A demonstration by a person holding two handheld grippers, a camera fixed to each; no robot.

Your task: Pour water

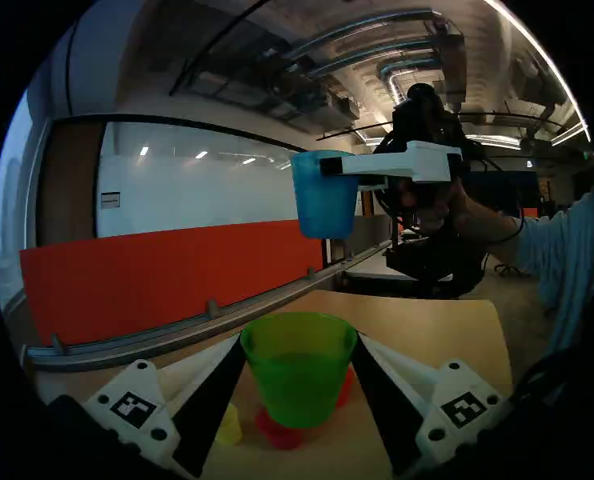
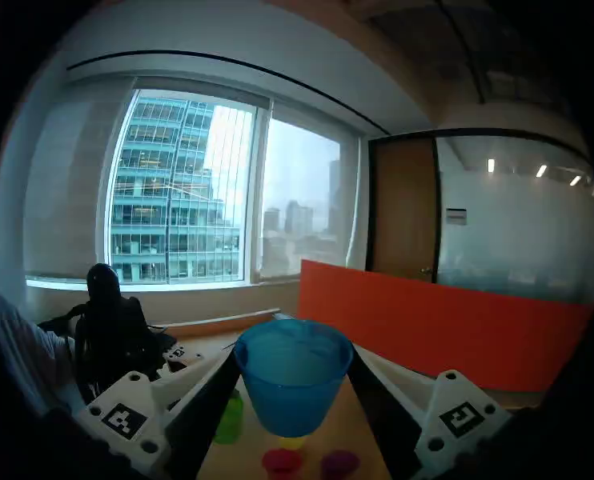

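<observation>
Green cup (image 1: 299,380) gripped in left tool (image 1: 299,342), blue cup (image 2: 293,384) in right tool (image 2: 293,354)

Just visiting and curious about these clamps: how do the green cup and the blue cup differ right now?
The green cup is held by the left gripper, the blue cup by the right gripper. In the left gripper view the blue cup is raised high, the green cup low over the table. Both are upright, tapered plastic cups.
</observation>
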